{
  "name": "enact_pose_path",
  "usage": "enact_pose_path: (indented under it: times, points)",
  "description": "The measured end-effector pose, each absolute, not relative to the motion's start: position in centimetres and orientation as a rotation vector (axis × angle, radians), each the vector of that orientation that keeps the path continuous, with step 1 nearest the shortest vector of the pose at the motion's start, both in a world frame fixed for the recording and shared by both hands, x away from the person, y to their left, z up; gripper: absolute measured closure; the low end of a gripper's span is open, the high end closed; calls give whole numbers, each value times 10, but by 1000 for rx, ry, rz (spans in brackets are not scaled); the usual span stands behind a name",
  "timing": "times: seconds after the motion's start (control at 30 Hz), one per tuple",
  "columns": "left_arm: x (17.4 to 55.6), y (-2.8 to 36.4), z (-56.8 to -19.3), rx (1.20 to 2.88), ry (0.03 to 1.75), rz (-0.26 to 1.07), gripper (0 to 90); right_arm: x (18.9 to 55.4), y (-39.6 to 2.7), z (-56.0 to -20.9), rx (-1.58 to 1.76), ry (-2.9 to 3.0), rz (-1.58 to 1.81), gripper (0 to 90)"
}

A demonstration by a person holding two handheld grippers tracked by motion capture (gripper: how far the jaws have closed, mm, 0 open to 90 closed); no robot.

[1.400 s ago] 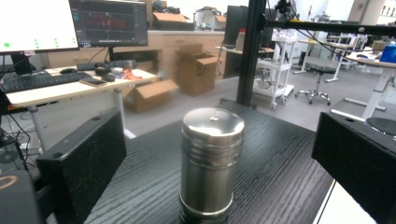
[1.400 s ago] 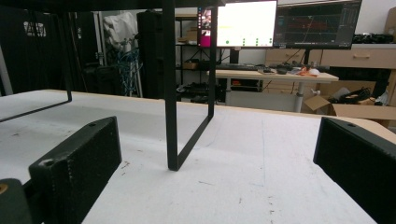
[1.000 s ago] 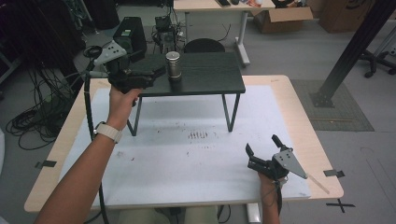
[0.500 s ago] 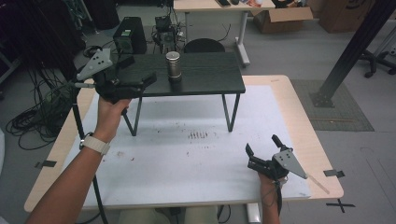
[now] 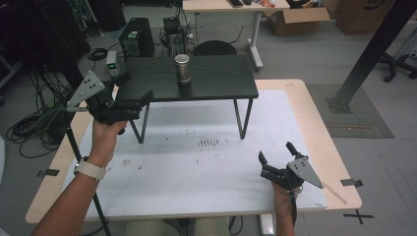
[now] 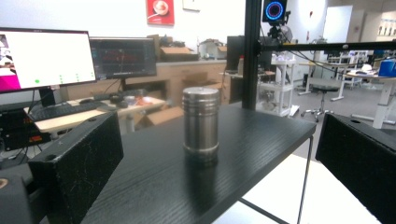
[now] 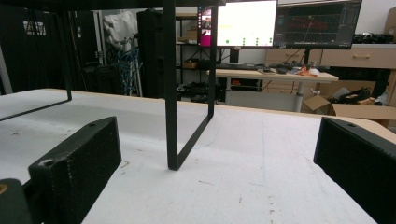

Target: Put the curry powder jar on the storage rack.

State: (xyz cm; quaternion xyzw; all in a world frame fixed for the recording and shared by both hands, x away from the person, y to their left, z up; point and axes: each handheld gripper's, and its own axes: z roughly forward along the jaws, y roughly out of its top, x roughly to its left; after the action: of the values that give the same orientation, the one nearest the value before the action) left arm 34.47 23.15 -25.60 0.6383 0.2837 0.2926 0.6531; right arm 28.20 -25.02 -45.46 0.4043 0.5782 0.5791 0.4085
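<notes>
L tongs [image 5: 132, 98] are held up at the near-left corner of the black shelf [image 5: 216, 83], forearm reaching in from bottom left w/ a watch [image 5: 90, 169] at the wrist, grey plate tipped up to the left. Jaws wide apart, nothing between them; in the left gripper view they frame the steel canister [image 6: 200, 123] w/ clear gaps on both sides, no contact. Canister stands upright on the shelf top, about mid-width, toward its far edge in the high view [image 5: 182, 70]. R tongs [image 5: 276, 158] sit low over the white worktop [image 5: 196, 167] near its front-right corner, well apart from the shelf, hand coming in from the bottom edge, jaws spread wide & empty. Right gripper view looks along the worktop at the shelf's black leg frame [image 7: 172, 93], which stands ahead between the jaws, farther off. Scuff marks [image 5: 209, 142] on the worktop just in front of the shelf. Nothing else on the shelf top betw. L tongs and canister. Beyond the worktop: black PC case [image 5: 137, 37] on the floor, cables [image 5: 34, 128] at left, cardboard box [image 5: 295, 17] far right, monitors [image 7: 280, 21] in the background.
</notes>
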Motion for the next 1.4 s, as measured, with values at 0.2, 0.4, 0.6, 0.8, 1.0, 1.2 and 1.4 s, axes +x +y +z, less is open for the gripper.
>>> enact_pose_path:
  times: [0.2, 0.4, 0.6, 0.8, 1.0, 1.2, 1.4]
  points:
    - [335, 242, -267, 1428, 656, 679, 11, 282, -250, -455, 1018, 1457, 1459, 4]
    - [320, 251, -276, 1378, 657, 699, 6, 282, -250, -455, 1015, 1457, 1457, 4]
    - [311, 261, -285, 1364, 671, 738, 6, 282, -250, -455, 1017, 1457, 1458, 4]
    - [307, 271, -305, 1354, 706, 746, 4, 282, -250, -455, 1017, 1457, 1457, 5]
    - [302, 280, -323, 1358, 732, 771, 4, 282, -250, -454, 1018, 1459, 1455, 5]
    - [298, 289, -344, 1361, 752, 808, 5, 282, -250, -454, 1018, 1459, 1454, 5]
    - [296, 297, -363, 1355, 792, 815, 5, 282, -250, -454, 1017, 1460, 1454, 5]
